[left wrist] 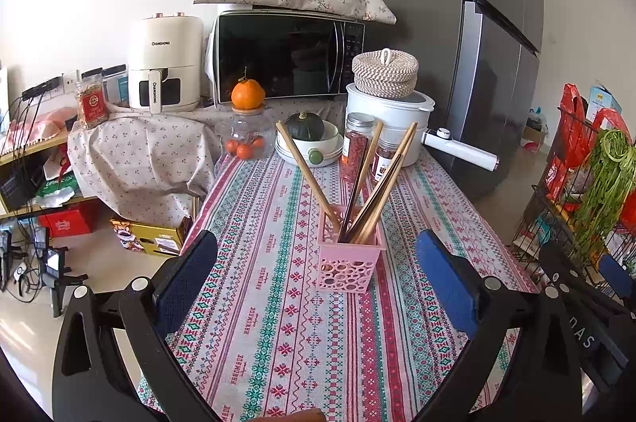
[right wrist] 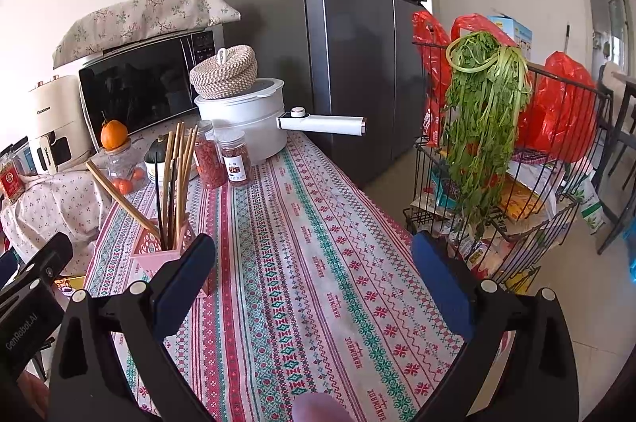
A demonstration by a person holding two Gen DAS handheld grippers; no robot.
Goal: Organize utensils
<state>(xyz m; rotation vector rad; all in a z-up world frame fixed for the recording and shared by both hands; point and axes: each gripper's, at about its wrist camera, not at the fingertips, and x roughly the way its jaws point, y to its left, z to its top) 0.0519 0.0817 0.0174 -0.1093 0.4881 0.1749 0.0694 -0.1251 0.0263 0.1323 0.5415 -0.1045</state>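
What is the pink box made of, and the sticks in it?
The pink perforated holder looks like matte moulded plastic, with neat punched circles. The long tan chopsticks look like bamboo or wood, pale and unshiny; a darker one may be lacquered.

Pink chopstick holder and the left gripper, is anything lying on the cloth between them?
No. In the left wrist view, only bare patterned tablecloth lies between the open left gripper and the pink holder of chopsticks.
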